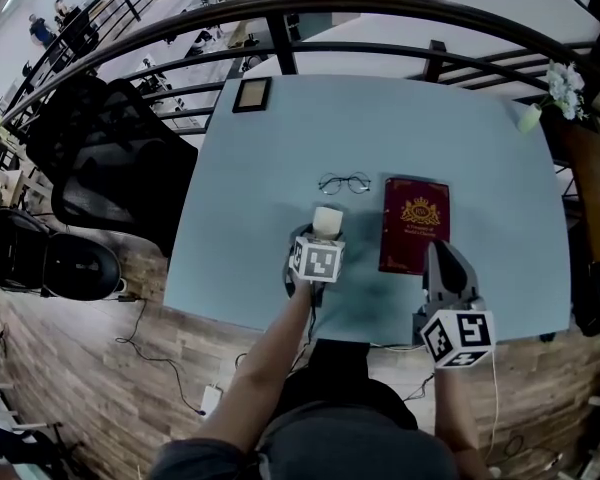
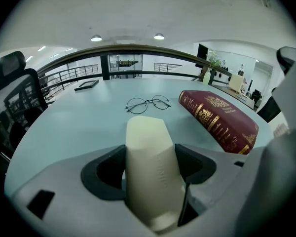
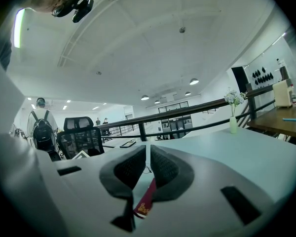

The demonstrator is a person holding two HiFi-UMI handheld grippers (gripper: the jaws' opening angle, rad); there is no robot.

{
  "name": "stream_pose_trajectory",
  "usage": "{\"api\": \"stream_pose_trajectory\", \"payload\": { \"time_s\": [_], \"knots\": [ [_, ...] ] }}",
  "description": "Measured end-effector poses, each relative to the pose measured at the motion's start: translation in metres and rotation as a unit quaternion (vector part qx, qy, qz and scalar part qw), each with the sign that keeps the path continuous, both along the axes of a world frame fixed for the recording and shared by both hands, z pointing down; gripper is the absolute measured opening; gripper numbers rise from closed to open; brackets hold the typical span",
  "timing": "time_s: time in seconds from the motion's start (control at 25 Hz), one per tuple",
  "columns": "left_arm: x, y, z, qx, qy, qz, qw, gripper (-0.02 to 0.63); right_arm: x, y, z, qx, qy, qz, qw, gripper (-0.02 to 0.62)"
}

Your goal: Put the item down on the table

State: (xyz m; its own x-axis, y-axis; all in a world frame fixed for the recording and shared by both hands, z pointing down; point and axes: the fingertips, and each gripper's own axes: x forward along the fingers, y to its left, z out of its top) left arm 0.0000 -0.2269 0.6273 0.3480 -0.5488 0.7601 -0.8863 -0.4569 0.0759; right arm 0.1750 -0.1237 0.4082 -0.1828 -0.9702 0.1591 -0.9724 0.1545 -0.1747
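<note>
A cream, rounded block-shaped item point(image 1: 327, 220) point(image 2: 153, 172) sits clamped between the jaws of my left gripper point(image 1: 324, 232) point(image 2: 153, 168), low over the near middle of the pale blue table point(image 1: 250, 198). Just beyond it on the table lie thin wire-rimmed glasses point(image 1: 344, 183) point(image 2: 148, 103). To their right lies a dark red book with gold print point(image 1: 414, 226) point(image 2: 219, 120). My right gripper point(image 1: 443, 256) point(image 3: 148, 168) is shut with nothing in it, near the table's front edge by the book's near corner. A sliver of the book point(image 3: 145, 205) shows below its jaws.
A small dark picture frame point(image 1: 251, 94) lies at the table's far left. A black office chair point(image 1: 110, 158) stands left of the table. A vase of white flowers point(image 1: 558, 92) point(image 3: 233, 117) is at the far right corner. A dark railing point(image 1: 380, 13) runs behind.
</note>
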Motion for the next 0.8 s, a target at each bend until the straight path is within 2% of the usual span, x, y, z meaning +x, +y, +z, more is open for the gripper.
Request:
{"api": "stream_pose_trajectory", "payload": {
  "time_s": [0.8],
  "knots": [
    [0.0009, -0.0008, 0.0001, -0.010, 0.002, -0.001, 0.9999, 0.316, -0.0020, 0.0046, -0.0060, 0.005, 0.004, -0.002, 1.000, 0.026]
  ]
}}
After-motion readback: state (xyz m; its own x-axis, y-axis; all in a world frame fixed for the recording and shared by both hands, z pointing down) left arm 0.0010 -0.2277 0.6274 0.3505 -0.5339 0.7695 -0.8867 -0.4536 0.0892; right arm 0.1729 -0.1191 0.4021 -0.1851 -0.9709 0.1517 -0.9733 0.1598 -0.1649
